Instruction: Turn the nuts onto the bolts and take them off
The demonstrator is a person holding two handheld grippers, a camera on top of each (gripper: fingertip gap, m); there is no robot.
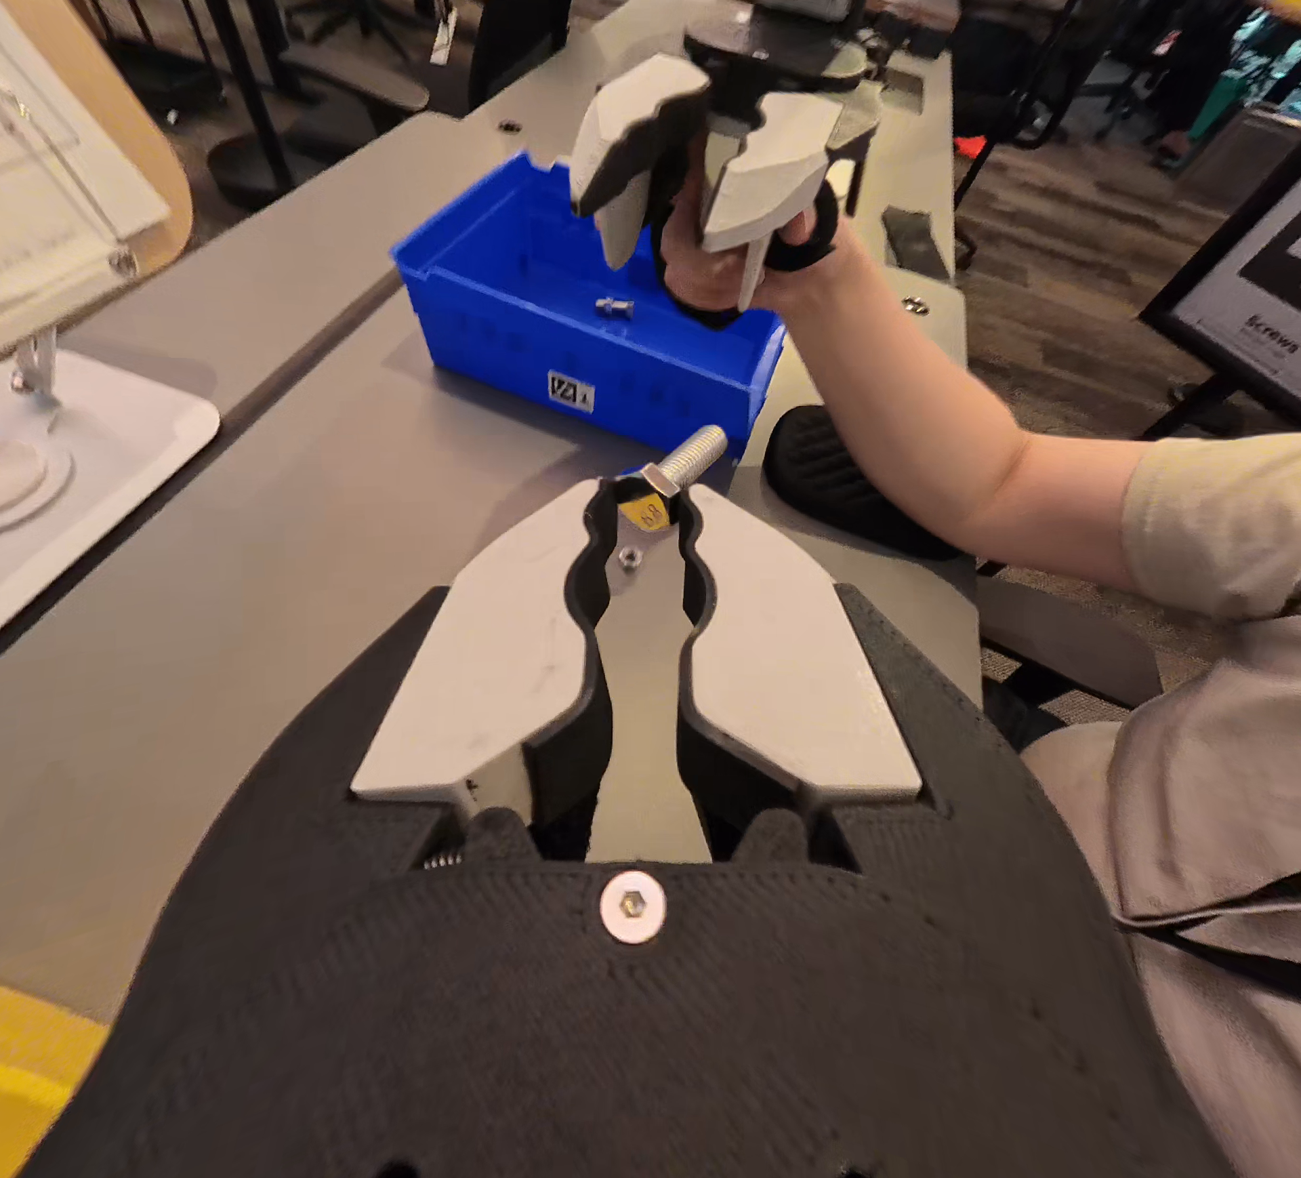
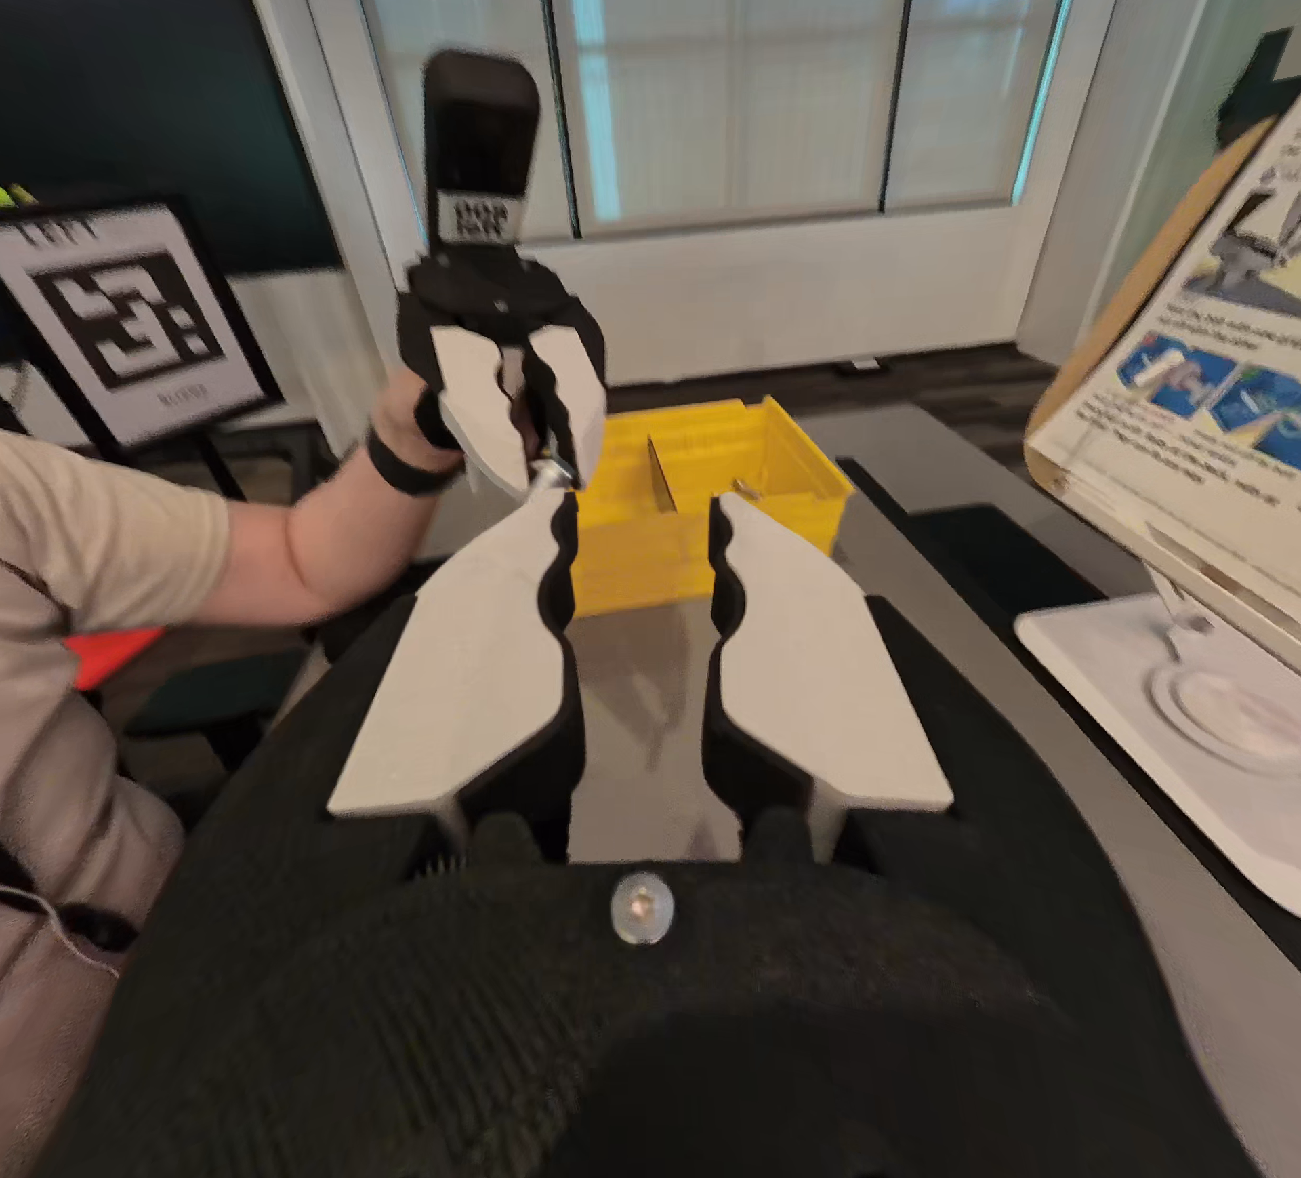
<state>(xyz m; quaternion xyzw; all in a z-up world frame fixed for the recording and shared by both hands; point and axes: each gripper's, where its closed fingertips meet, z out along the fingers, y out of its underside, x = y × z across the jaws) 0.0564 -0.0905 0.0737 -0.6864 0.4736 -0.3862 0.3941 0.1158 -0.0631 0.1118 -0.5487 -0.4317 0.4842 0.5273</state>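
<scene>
My left gripper [image 1: 644,496] is shut on the hex head of a silver bolt [image 1: 686,461], whose threaded shank points up and away to the right. A small nut [image 1: 629,557] lies on the grey table below, seen between the fingers. My right gripper [image 1: 683,264] hangs open and empty above the blue bin [image 1: 563,327], where a bolt with a nut on it [image 1: 614,307] lies. In the right wrist view my right gripper [image 2: 644,510] is open, and the left gripper [image 2: 549,475] holds the bolt [image 2: 552,474] just beyond its left fingertip.
A yellow divided bin [image 2: 718,510] with a small metal part sits on the table beyond the right gripper. An instruction board on a white stand [image 2: 1197,707] stands to the right. A black wrist pad [image 1: 831,475] lies by the blue bin. A marker sign [image 2: 134,327] stands left. One gripper's finger ends stand about 8 centimetres off the other's.
</scene>
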